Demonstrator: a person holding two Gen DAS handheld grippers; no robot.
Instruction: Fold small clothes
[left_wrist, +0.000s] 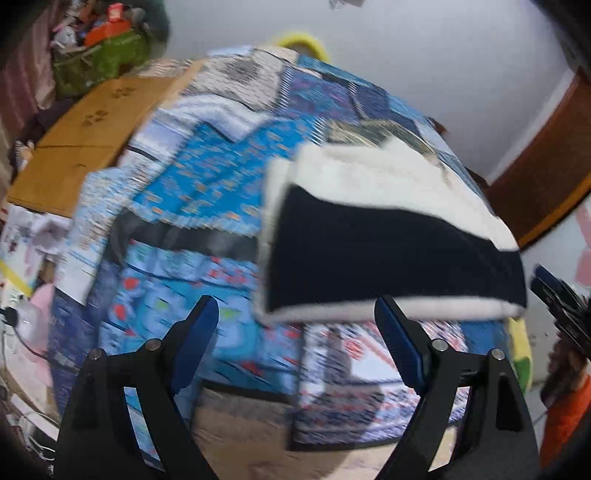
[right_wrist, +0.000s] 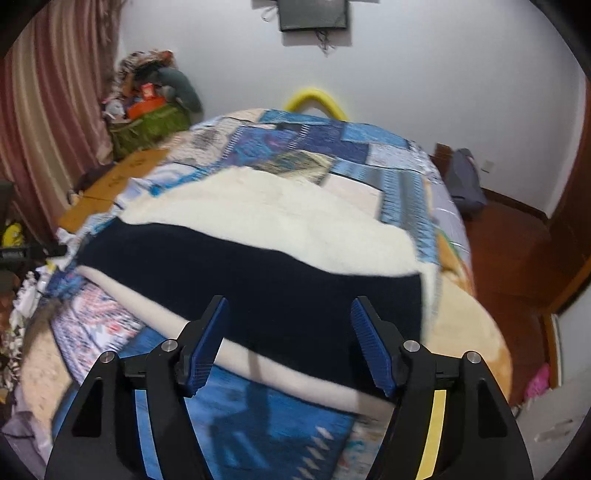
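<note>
A small garment, dark navy outside (left_wrist: 388, 254) with cream fleece lining (left_wrist: 369, 173), lies folded on the blue patchwork quilt (left_wrist: 207, 173) that covers the bed. My left gripper (left_wrist: 295, 306) is open just short of the garment's near cream edge, with nothing between its blue pads. In the right wrist view the same garment (right_wrist: 258, 273) stretches across the bed. My right gripper (right_wrist: 290, 302) is open over its navy part, the pads apart and gripping nothing. The right gripper's dark fingers (left_wrist: 557, 295) show at the right edge of the left wrist view.
A cardboard sheet (left_wrist: 85, 136) lies left of the bed, with a cluttered green basket (right_wrist: 147, 125) and a pink curtain (right_wrist: 44, 122) behind it. A yellow object (right_wrist: 314, 98) sits at the bed's far end. Brown wood floor (right_wrist: 509, 258) lies to the right.
</note>
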